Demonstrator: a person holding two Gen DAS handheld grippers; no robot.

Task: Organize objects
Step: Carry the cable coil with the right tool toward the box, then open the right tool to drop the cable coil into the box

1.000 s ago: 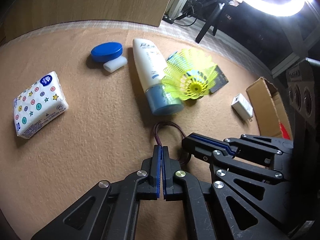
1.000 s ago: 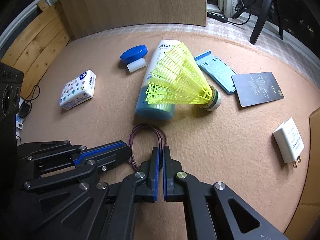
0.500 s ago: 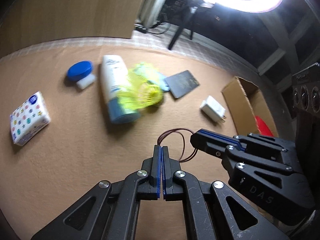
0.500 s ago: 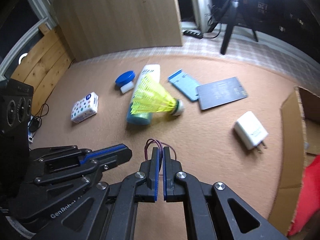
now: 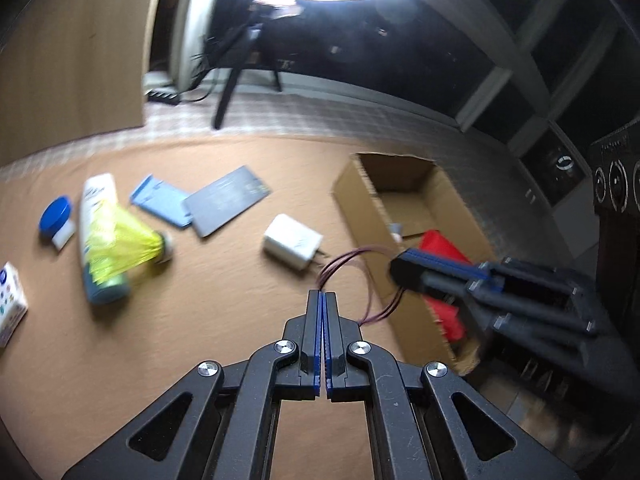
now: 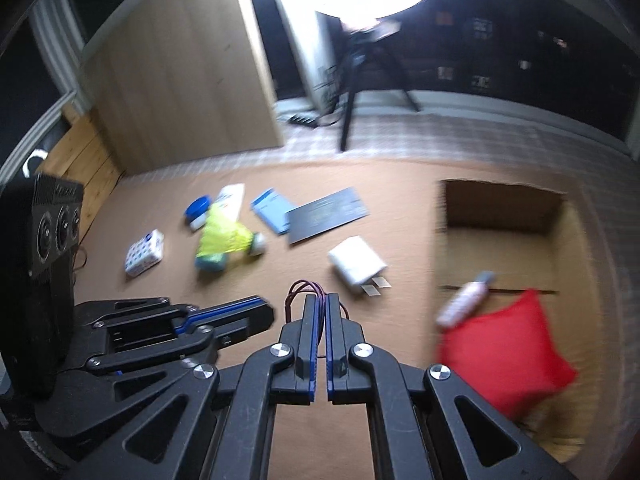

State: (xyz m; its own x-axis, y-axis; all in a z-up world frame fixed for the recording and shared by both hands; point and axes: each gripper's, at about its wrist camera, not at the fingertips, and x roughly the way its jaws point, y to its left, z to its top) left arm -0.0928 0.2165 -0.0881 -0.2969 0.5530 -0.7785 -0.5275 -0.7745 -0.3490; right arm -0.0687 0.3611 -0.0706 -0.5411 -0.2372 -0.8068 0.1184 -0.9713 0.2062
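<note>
Thin maroon elastic loop (image 5: 352, 276) is pinched at one end by the left gripper (image 5: 323, 300), at the other by the right gripper (image 6: 320, 304), above brown felt near the open cardboard box (image 5: 360, 184). Risks judged: uneven release lets the loop snap sideways; it may catch the box's near wall or land beside the white plug adapter (image 5: 292, 240).

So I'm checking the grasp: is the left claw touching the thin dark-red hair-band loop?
Touching. The left wrist view shows the left claw shut, with the thin dark-red hair-band loop emerging straight from between its fingertips.
</note>
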